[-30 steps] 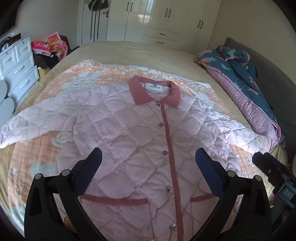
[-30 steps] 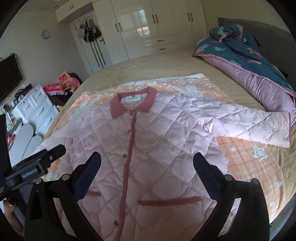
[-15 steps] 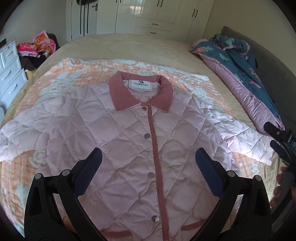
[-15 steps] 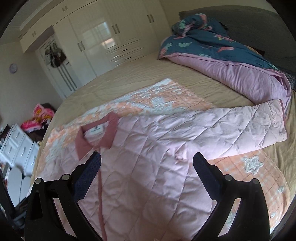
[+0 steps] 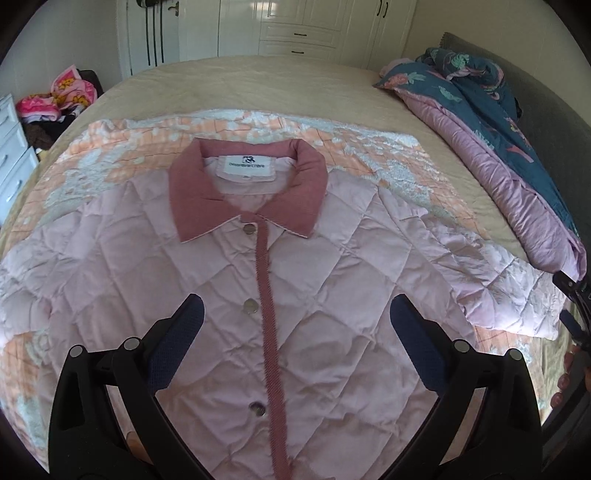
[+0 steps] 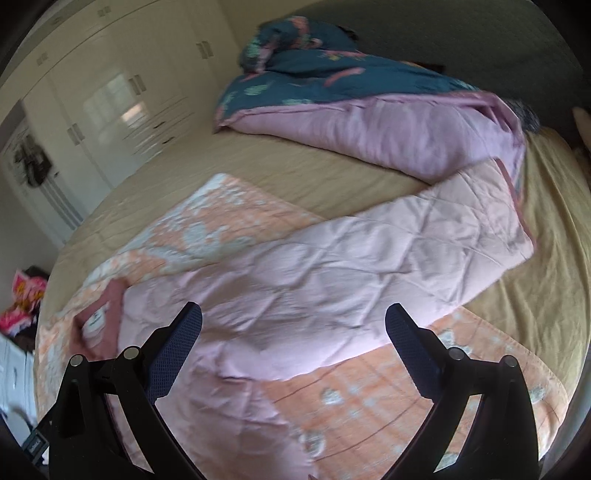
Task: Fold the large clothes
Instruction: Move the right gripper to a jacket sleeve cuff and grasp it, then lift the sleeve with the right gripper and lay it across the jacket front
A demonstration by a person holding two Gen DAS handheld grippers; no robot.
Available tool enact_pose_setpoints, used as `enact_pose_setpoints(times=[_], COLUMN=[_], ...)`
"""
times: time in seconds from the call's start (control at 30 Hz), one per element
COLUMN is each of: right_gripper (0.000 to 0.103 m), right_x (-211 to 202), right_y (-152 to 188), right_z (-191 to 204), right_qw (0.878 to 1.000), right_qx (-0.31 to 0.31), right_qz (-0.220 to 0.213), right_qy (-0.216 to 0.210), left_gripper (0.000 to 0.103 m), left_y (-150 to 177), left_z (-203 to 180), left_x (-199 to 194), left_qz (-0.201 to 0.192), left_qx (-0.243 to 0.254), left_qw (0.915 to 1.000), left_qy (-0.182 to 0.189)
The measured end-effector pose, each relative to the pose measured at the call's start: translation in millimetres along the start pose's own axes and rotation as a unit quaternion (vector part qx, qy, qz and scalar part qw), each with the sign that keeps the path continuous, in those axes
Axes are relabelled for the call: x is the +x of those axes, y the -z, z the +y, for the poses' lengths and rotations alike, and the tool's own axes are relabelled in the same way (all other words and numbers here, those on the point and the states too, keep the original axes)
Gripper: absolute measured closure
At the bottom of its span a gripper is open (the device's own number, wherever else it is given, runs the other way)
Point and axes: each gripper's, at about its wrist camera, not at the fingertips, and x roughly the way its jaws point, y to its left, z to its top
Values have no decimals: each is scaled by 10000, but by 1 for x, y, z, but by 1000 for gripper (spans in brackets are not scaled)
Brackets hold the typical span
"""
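A pale pink quilted jacket (image 5: 207,280) lies flat and buttoned on the bed, front up, its dusty-rose collar (image 5: 247,192) toward the far side. My left gripper (image 5: 295,332) hovers open above the chest, over the button placket. The right gripper (image 6: 293,339) is open too and hangs above the jacket's right sleeve (image 6: 369,258), which stretches out toward a rumpled duvet. Neither gripper holds anything. In the left wrist view the right gripper (image 5: 576,314) shows at the right edge, beside the sleeve cuff.
An orange-and-white patterned blanket (image 5: 332,133) lies under the jacket on the beige bed (image 5: 258,81). A teal and pink duvet (image 6: 351,110) is bunched at the headboard side. White wardrobes (image 5: 314,26) stand behind, white drawers (image 5: 11,155) and a clothes pile (image 5: 55,96) at left.
The left gripper has moved forward from the hem toward the chest and collar. The right gripper has swung right, from the jacket's front to over the right sleeve. Both stayed open.
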Motion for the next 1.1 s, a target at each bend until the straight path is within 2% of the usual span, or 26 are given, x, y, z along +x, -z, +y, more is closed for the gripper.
enact_pose_setpoints(times=[0.3,0.7,0.77,0.97,1.0,1.07,1.1], right_gripper=[4,4,4,4,6,20,40], right_x=[37,86,92,107,107,103,101], right_y=[-13,-10,-10,-17,-18,-17,-16], right_z=[-88,-169,-178,-200,-203,-210,-214], right_qw=[9919,9633,9583,9550,9547,9505,9482], right_qx=[1151,2487,2673,2829,2851,3003,3083], right_qz=[180,368,307,-236,-324,-489,-559], right_qy=[508,939,960,854,787,628,532], left_gripper=[8,8,8,8,8,8,8], left_y=[-9,-22,-24,-28,-29,-31,-32], left_z=[-1,8,10,21,24,29,31], left_x=[38,76,79,77,74,68,65], left_qz=[123,243,252,254,233,178,162], left_qx=[-183,-419,-391,-399,-405,-390,-388], left_qw=[9995,9985,9984,9987,9987,9989,9989], left_qy=[-205,-260,-320,-179,-185,-206,-213])
